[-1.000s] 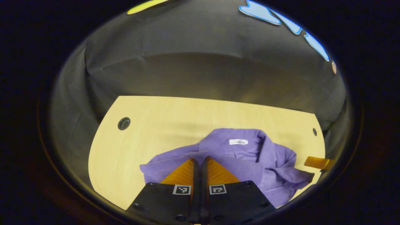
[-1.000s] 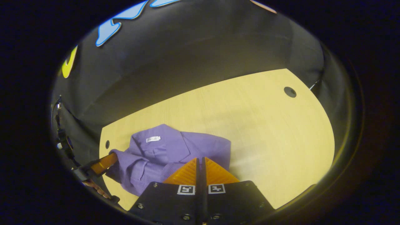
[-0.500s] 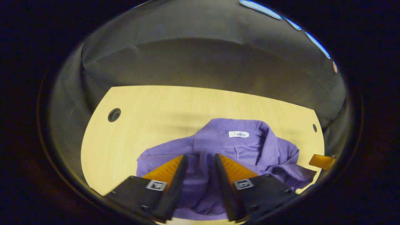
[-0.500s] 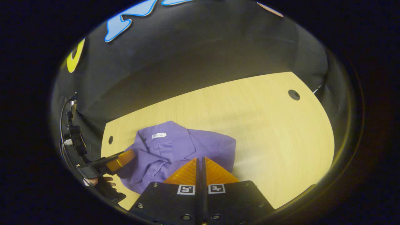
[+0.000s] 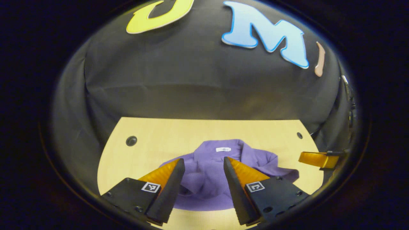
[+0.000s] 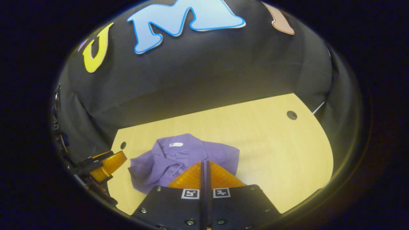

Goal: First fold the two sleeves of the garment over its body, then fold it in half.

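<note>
A purple garment [image 5: 207,182] with a white neck label lies folded and somewhat rumpled on the pale wooden table [image 5: 153,143]. My left gripper [image 5: 202,163] hovers open above its near edge, and the cloth shows through the wide gap between the fingers. In the right gripper view the garment [image 6: 191,153] lies just beyond my right gripper [image 6: 204,163], which is shut, with no cloth seen between its fingers. The right gripper [image 5: 316,158] also appears at the far right of the left gripper view, apart from the cloth. The left gripper [image 6: 108,161] appears at the left of the right gripper view.
The table has small round holes [image 5: 131,140] [image 6: 291,115] near its corners. Bare tabletop [image 6: 281,153] stretches to the right of the garment. Black cloth walls [image 5: 198,86] close in the table at the back and sides.
My left gripper has opened, let go of the garment and drawn back and up. The right gripper stays shut and has also pulled away. The garment now rests on the table.
</note>
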{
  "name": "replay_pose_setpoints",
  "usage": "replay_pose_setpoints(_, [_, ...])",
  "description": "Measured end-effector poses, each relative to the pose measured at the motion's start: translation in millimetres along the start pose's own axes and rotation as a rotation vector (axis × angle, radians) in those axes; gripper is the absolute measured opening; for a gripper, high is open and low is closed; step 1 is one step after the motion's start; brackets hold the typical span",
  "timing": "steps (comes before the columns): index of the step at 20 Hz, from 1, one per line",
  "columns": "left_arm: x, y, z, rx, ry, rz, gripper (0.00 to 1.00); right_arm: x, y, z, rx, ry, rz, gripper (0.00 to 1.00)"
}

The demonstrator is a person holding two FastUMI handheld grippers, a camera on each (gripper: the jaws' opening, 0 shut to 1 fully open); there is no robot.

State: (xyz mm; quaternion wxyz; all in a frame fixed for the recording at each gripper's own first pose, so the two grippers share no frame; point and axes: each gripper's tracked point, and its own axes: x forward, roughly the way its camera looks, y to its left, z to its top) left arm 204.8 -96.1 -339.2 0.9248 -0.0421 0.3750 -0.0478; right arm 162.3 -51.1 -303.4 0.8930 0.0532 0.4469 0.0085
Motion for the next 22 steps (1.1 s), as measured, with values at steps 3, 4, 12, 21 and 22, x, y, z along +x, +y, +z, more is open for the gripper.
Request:
replay_pose_setpoints(3, [-56, -15, 25, 0.041, -0.111, -0.017, 0.79, -42, 19, 9, -0.031, -0.089, 0.021, 0.01])
replay_pose_setpoints(4, [-75, -20, 31, 0.054, -0.142, -0.023, 0.82, -57, 24, 12, -0.038, -0.12, 0.028, 0.01])
replay_pose_setpoints(12, [-206, -38, 61, 0.118, -0.381, -0.043, 0.79, -159, 66, 31, -0.086, -0.353, 0.084, 0.0])
replay_pose_setpoints(21, [-302, -1, 54, 0.138, -0.569, 0.015, 0.81, -221, 107, 33, -0.199, -0.522, 0.147, 0.0])
replay_pose_setpoints(22, [-309, 2, 53, 0.136, -0.581, 0.025, 0.78, -223, 106, 30, -0.221, -0.526, 0.149, 0.0])
